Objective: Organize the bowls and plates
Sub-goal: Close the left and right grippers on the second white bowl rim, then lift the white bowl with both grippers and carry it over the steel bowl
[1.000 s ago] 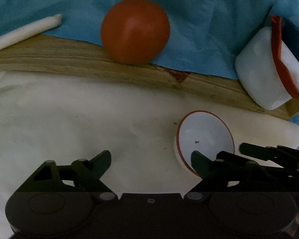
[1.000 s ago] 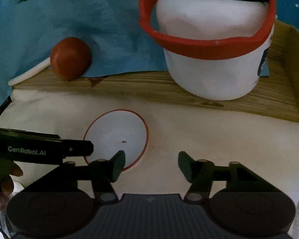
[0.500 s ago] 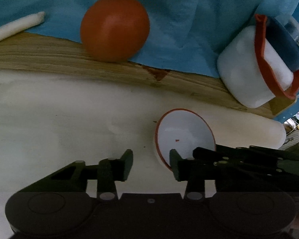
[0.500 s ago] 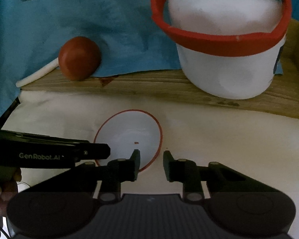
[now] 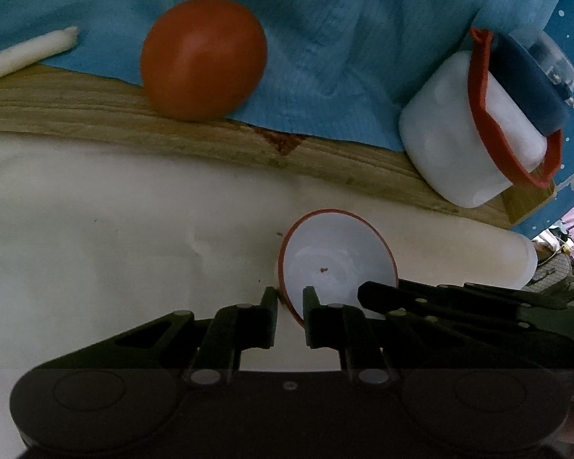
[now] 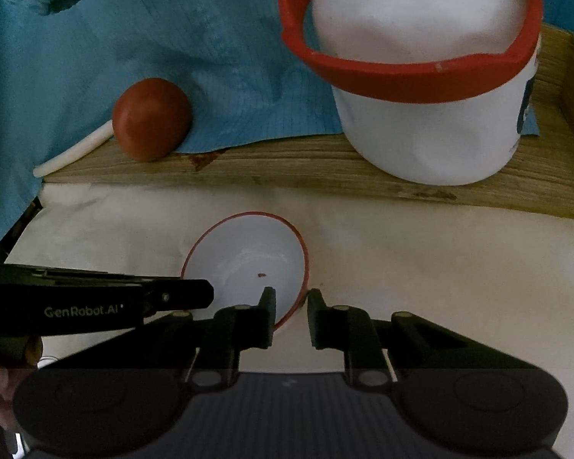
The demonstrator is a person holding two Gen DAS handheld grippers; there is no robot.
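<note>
On left gripper [image 6: 195, 298] side: "GenRobot.AI"; fingers straddle bowl [image 6: 245, 264] rim.

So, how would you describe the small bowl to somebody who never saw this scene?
Find the pale cloth lying in front of the wooden board. The small bowl sits on it, between both grippers. Unlike the big bucket, it is shallow, white, with a thin red rim.

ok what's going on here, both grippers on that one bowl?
Yes. The left gripper and the right gripper are each pinched on the near rim of the small white bowl with a red rim, one finger inside and one outside. The bowl sits on the cream cloth, and whether it is lifted yet cannot be told. Behind it, on the wooden board, are a red ball and a white tub with a red handle, both untouched.
</note>
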